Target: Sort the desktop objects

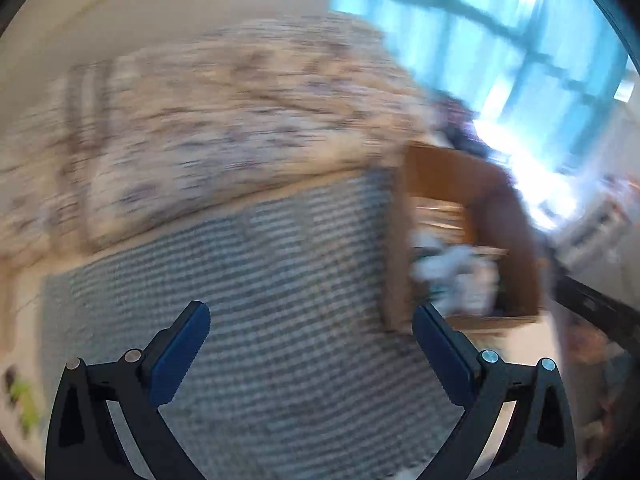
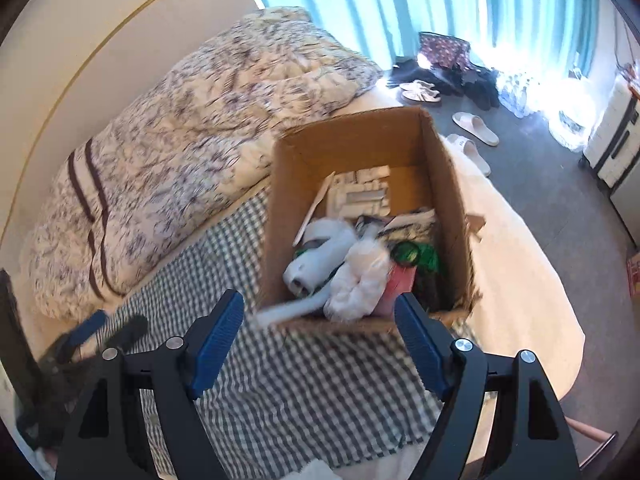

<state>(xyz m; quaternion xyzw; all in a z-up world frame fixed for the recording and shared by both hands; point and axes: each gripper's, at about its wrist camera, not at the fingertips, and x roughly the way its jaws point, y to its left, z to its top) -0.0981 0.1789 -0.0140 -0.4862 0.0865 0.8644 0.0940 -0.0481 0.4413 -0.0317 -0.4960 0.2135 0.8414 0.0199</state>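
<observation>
A: Quick pass. Right tongs [image 2: 320, 344] – state?

B: Spread wide, nothing between the blue pads [image 2: 218, 344]. They hang over the checked cloth [image 2: 280, 392] just short of the cardboard box [image 2: 360, 140]

A: Left tongs?

B: Left tongs [image 1: 310, 356] also fully apart and empty, over the same checked cloth [image 1: 260, 280]. That view is badly smeared (motion blur, so take detail from the right camera). In the right wrist view the left tongs [image 2: 96, 332] show as a dark blurred shape at the lower left edge

A: Where's the sorted stuff?

B: In the box, which sits on the bed, partly on the checked cloth, with its far side next to the patterned duvet [image 2: 180, 140]. Flaps up, top open. Inside: a white crumpled plastic bag [image 2: 360, 276], a white curved item [image 2: 320, 252] beside it, something green [image 2: 416, 256] to the right, a flat pale pack [image 2: 360, 196] toward the back. A white blurred piece [image 2: 288, 310] sticks out over the near wall

A: Can you name that piece?

B: No, too blurred

A: Box in the left view?

B: Yes, brown box [image 1: 480, 184] at the right, white contents just visible, no detail

A: Background?

B: Pale slippers [image 2: 476, 128] on the grey floor past the bed, bright curtained window [image 2: 440, 0] behind
</observation>
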